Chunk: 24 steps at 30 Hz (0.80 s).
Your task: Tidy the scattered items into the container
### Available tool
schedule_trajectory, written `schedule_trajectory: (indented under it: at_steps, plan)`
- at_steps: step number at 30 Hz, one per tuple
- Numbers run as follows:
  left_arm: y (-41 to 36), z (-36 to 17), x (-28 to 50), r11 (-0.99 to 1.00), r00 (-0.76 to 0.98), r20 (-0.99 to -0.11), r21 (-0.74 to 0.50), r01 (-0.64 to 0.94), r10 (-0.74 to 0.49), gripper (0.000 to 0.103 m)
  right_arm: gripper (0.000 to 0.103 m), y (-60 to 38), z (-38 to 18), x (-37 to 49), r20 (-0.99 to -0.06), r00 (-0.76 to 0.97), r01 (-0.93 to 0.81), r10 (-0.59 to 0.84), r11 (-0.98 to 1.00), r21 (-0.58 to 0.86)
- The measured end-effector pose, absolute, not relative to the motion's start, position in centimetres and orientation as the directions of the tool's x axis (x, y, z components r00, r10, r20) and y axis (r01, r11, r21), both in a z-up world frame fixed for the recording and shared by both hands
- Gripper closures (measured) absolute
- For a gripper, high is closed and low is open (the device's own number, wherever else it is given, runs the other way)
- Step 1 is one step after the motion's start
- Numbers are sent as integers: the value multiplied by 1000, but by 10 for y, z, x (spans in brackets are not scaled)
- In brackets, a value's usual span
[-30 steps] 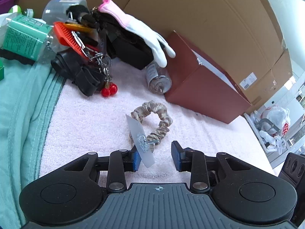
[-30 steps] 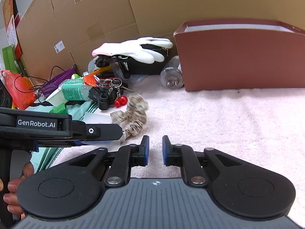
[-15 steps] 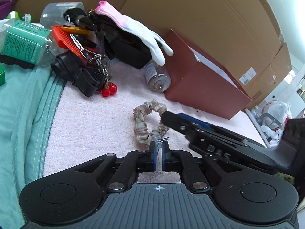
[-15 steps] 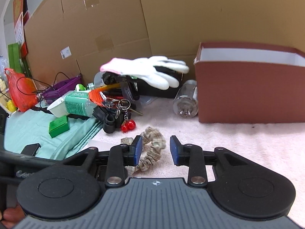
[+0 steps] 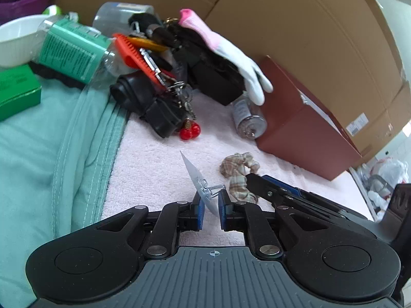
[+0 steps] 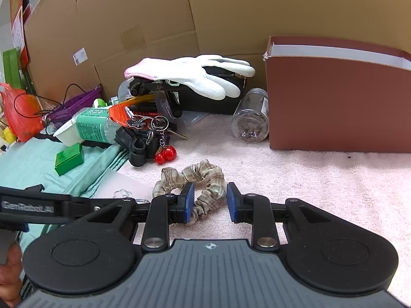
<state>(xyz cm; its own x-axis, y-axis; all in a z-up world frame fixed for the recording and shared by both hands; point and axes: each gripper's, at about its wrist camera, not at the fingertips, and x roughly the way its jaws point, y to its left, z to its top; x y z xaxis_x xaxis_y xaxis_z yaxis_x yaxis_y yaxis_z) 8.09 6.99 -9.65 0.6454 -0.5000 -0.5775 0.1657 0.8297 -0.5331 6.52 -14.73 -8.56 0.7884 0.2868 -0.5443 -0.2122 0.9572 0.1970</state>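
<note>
Now your left tool (image 5: 210, 202) is easing its blue pads apart, and the clear plastic adhesive hook (image 5: 199, 179), a thin sheet with a small wire hook, stands tilted between them. Whether the pads press it, you cannot tell. Your right tool (image 6: 208, 201) is closing, jaws apart, around the near loop of the ruffled plaid scrunchie (image 6: 190, 179), not yet pinching it. Both lie on the fuzzy pink towel (image 6: 321, 179). Behind, the brown, straight-walled cardboard box (image 6: 339, 102) stands open, with a clear ribbed jar (image 6: 250, 125) lying just beside it.
</note>
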Motion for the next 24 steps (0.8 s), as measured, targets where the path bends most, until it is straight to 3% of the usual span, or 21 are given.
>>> schedule_trajectory:
  at_steps: [15, 18, 24]
  plan:
    - [62, -94, 84, 853, 655, -589, -492, 174, -473, 76, 77, -142, -88, 71, -566, 773, -227, 286, 958, 174]
    - [58, -92, 84, 868, 656, -600, -461, 186, -459, 91, 77, -143, -88, 70, -565, 773, -227, 289, 957, 179]
    - [42, -72, 77, 883, 671, -584, -390, 262, -457, 93, 85, -146, -85, 63, -553, 774, -240, 308, 951, 194]
